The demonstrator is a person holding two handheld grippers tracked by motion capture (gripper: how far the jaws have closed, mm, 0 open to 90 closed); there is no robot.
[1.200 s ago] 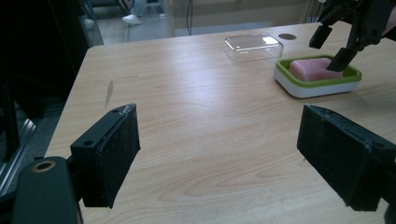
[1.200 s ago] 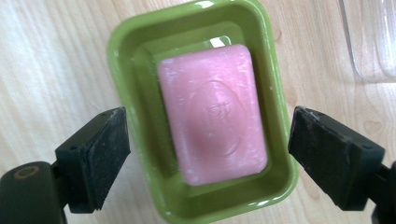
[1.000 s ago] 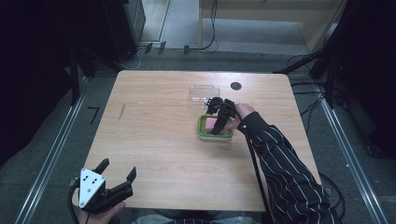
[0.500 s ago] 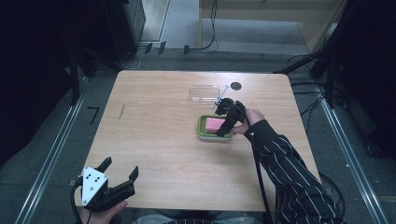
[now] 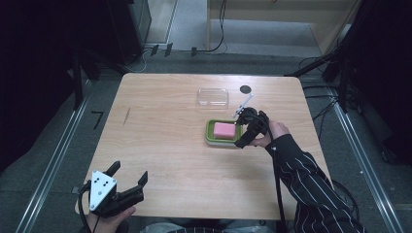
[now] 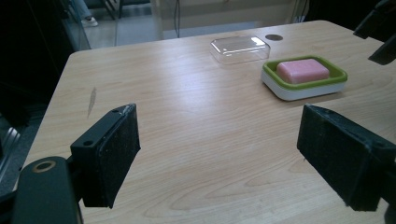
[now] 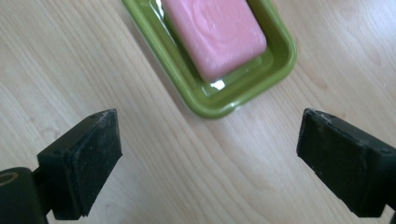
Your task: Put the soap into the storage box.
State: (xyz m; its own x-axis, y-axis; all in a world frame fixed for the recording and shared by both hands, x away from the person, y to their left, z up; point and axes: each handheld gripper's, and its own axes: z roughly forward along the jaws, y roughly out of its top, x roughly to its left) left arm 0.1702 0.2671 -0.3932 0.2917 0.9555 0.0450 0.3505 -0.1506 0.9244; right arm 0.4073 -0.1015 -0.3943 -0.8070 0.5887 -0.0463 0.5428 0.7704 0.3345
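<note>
Two grippers are spread wide, holding nothing. The right gripper hangs just beside the green dish, jaws just opened. The left gripper waits near the table edge. The smooth pink soap lies in the dish. A bump could slide the dish. The clear lid sits nearby.

Soap dish and clear lid crowd table's far right; left half open.
</note>
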